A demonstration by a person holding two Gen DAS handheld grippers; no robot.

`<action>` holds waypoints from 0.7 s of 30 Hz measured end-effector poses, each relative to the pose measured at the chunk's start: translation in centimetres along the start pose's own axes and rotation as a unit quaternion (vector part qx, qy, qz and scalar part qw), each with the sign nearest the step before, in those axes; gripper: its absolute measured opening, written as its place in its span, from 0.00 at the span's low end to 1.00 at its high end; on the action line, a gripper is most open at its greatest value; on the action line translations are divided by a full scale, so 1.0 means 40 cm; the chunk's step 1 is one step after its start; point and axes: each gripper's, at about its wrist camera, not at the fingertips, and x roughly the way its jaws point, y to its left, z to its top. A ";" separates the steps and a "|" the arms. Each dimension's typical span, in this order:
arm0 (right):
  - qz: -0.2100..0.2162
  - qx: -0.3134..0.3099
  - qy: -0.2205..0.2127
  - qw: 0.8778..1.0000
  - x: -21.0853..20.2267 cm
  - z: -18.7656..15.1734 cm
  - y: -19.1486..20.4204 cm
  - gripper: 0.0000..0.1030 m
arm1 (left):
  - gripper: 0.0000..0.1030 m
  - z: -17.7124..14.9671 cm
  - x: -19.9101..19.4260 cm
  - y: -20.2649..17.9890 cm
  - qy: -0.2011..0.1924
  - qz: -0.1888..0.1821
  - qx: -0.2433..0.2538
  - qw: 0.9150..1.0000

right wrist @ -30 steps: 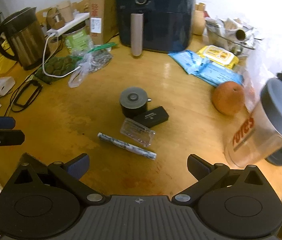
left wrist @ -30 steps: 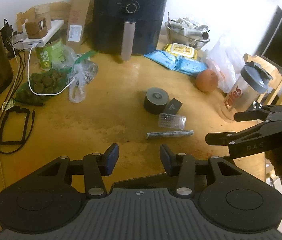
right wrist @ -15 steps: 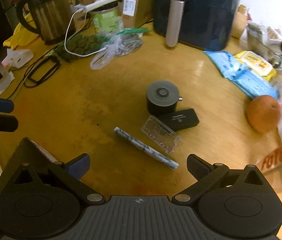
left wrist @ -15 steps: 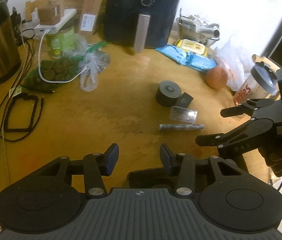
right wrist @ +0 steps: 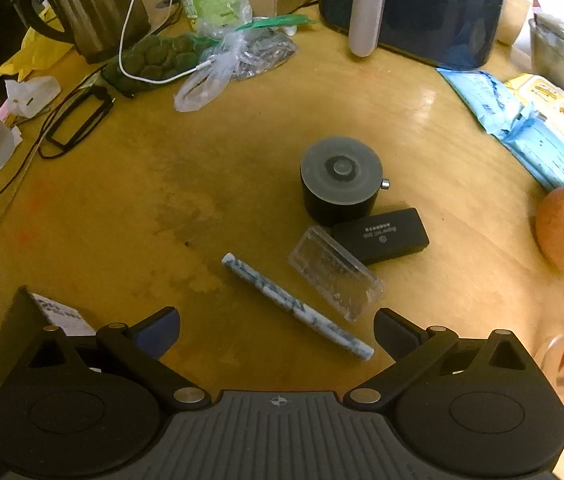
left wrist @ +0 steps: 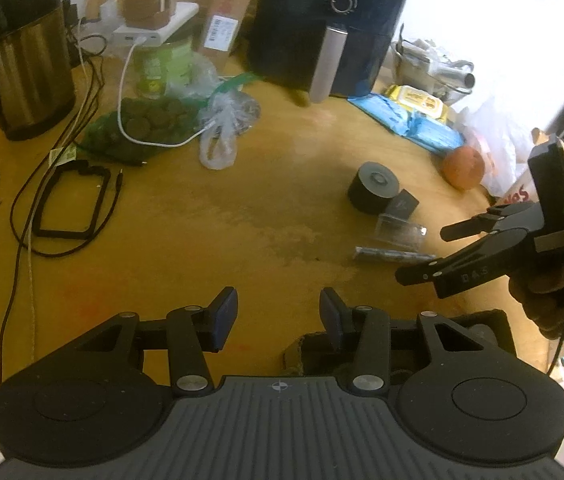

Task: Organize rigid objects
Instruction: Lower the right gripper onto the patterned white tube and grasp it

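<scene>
A cluttered round wooden desk is carrying the work. Near its middle a marbled blue-white pen is lying diagonally, just beside a clear plastic case, a flat black box and a squat black cylinder with a grey lid. The right tool is hovering over the pen, released and empty; the left tool is waiting, parted, grasping nothing. The pen may roll if one finger nudges it first, and the case, possibly touching it, could get dragged along.
</scene>
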 end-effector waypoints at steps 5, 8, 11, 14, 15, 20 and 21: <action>-0.008 -0.040 0.011 0.999 0.035 0.015 0.004 0.79 | 0.43 0.003 -0.007 0.011 -0.008 0.003 -0.010 1.000; -0.008 -0.065 0.020 0.998 0.052 0.020 0.009 0.63 | 0.43 0.001 -0.006 0.019 -0.008 0.006 -0.018 1.000; -0.011 -0.088 0.032 0.996 0.069 0.025 0.015 0.48 | 0.43 0.000 -0.006 0.023 -0.007 0.009 -0.023 1.000; -0.008 -0.101 0.040 0.994 0.081 0.028 0.021 0.33 | 0.43 -0.002 -0.007 0.027 -0.007 0.011 -0.026 1.000; -0.011 -0.107 0.044 0.993 0.086 0.028 0.024 0.29 | 0.43 -0.002 -0.008 0.027 -0.006 0.011 -0.027 1.000; -0.009 -0.121 0.051 0.991 0.096 0.025 0.030 0.19 | 0.43 -0.002 -0.006 0.031 -0.005 0.013 -0.028 0.999; -0.006 -0.122 0.051 0.991 0.096 0.024 0.031 0.13 | 0.43 -0.003 -0.006 0.031 -0.005 0.013 -0.028 1.000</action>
